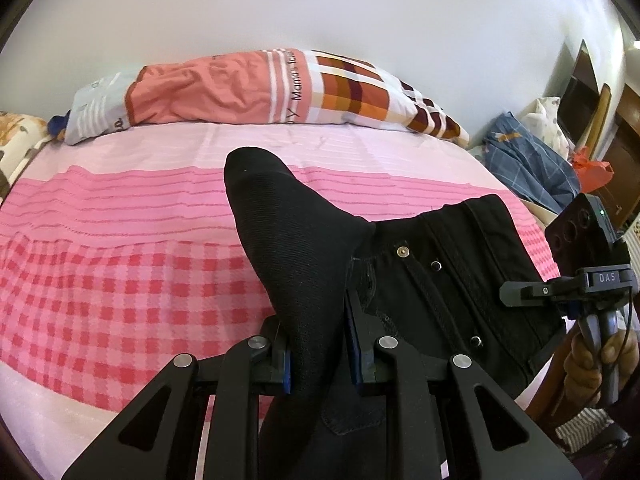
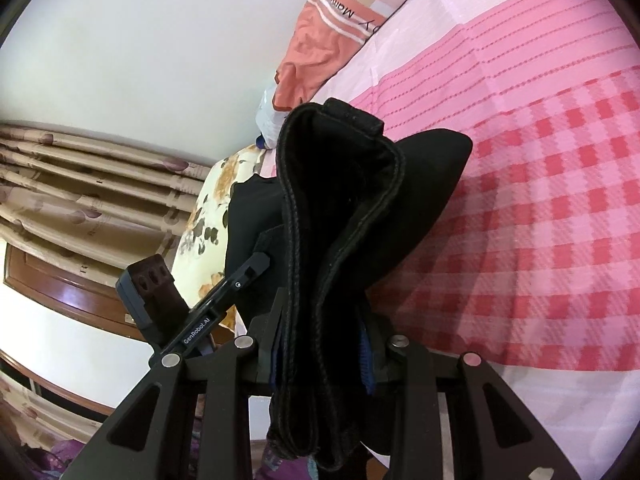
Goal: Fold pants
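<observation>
Left wrist view, left gripper (image 1: 318, 354) pinching black pants (image 1: 420, 280); bed (image 1: 120, 240) beyond

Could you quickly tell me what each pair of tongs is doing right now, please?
Left tongs: closed on the black pants, held above the bed.
Right tongs: closed on the pants' bunched waistband.

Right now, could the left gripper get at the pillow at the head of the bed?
Probably not as things stand. The left gripper is shut on the pants, which the right gripper also holds, so it is occupied. The bed between it and the pillow looks unobstructed otherwise.
</observation>
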